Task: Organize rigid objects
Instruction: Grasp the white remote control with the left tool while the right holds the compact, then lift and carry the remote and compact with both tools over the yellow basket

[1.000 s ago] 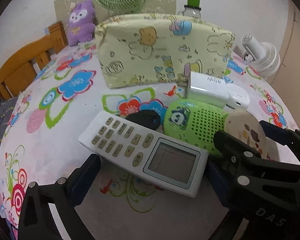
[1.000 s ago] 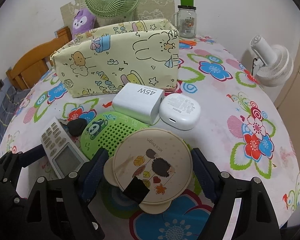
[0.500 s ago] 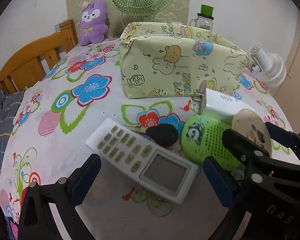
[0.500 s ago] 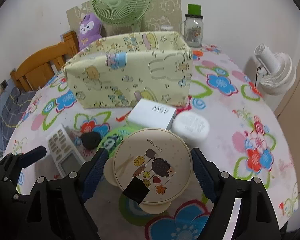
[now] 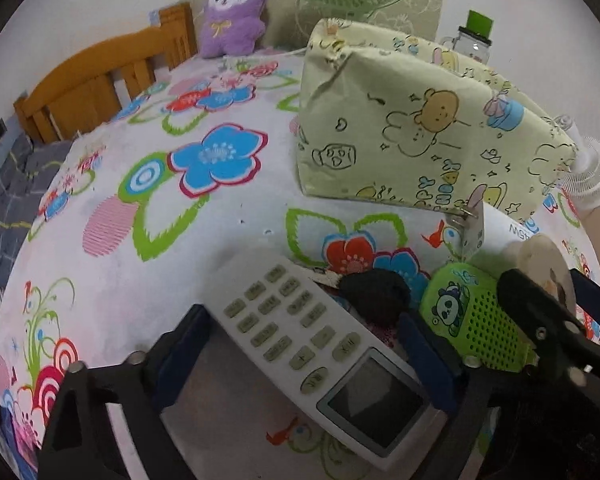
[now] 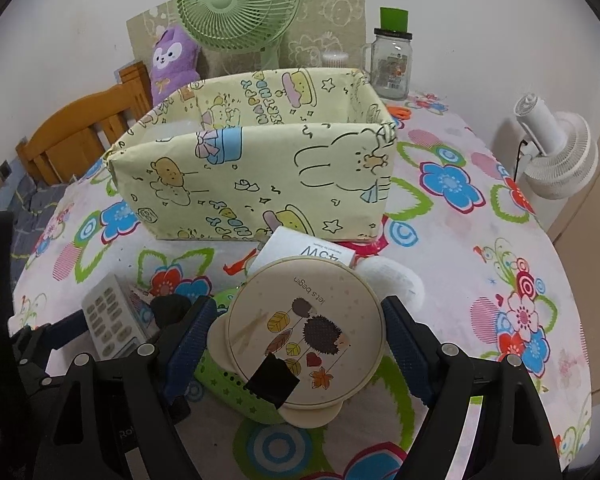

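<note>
**Remote and round case held before the fabric bin**

While the fabric storage bin point(image 6: 256, 176) stands open-topped at mid-table, only part of its inside is seen from the right wrist view: the printed lining of the far wall and a pale shape low in the left corner, too indistinct to identify. From the left wrist view the bin point(image 5: 428, 140) shows only its outer walls.

The left gripper point(image 5: 306, 354) is seen with its 2 blue-padded fingers pressed against the long edges of the white remote control point(image 5: 320, 348), which is clamped and points away from the camera, its screen end nearest the lens. Whether the remote is lifted off the cloth cannot be told.

The right gripper point(image 6: 296, 336) is closed on the round beige case point(image 6: 304, 336), printed with a hedgehog and leaves; its pads meet the case at left and right. A black square patch sits on the near edge of the lid.

Partly hidden items are noted near the bin's front wall:
- green perforated panda case point(image 5: 472, 324), largely covered by the round case in the right view
- black key fob point(image 5: 374, 292), blurred, just beside the remote
- white 45W charger point(image 6: 306, 254), cut off by the round case
- white oval case point(image 6: 396, 280), mostly behind the right finger

Behind the bin stand a green fan point(image 6: 238, 4), a purple plush point(image 6: 172, 62) and a glass jar point(image 6: 392, 62). The floral tablecloth point(image 6: 480, 248) covers the table.
</note>
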Demonstrator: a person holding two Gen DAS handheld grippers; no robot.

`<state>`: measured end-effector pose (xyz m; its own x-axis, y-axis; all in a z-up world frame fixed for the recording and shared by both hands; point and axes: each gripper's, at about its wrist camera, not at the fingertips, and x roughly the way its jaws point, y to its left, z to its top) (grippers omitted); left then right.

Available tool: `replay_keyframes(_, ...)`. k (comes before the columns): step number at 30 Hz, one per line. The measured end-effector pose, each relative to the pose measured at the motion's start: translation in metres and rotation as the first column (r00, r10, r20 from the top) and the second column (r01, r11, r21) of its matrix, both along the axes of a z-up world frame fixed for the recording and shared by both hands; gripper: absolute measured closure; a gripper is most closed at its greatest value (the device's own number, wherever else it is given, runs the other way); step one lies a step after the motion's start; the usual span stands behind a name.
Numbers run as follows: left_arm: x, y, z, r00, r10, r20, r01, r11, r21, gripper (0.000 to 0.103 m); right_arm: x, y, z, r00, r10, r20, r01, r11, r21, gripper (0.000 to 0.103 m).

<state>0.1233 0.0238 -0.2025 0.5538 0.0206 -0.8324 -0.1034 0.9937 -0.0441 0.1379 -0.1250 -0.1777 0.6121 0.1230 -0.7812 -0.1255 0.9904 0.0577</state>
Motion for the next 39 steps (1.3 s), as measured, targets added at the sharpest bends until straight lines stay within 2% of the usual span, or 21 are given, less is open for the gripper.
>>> replay_keyframes(5, -0.008, 0.004, 0.003, 0.999, -0.038, 0.029, 0.038, 0.999, 0.002, 0.041, -0.001, 0.008, -0.004, 1.0, 0.009, -0.006, -0.009, 1.0, 0.002, 0.018)
replay_keyframes(10, -0.016, 0.003, 0.006, 0.998, -0.061, 0.033, 0.061, 0.998, 0.002, 0.055, -0.006, 0.015, -0.005, 1.0, 0.018, -0.006, -0.018, 1.0, -0.006, 0.018)
replay_keyframes(22, -0.034, -0.01, 0.026, 0.989, -0.117, 0.09, 0.115, 0.993, 0.025, 0.058, -0.021, 0.015, 0.009, 0.999, 0.021, 0.028, -0.021, 1.0, -0.001, 0.018)
replay_keyframes(39, -0.038, -0.043, 0.073, 0.963, -0.183, 0.199, 0.173, 0.983, 0.066, 0.058, -0.032, -0.012, 0.056, 0.991, -0.04, 0.127, 0.038, 0.999, 0.022, 0.018)
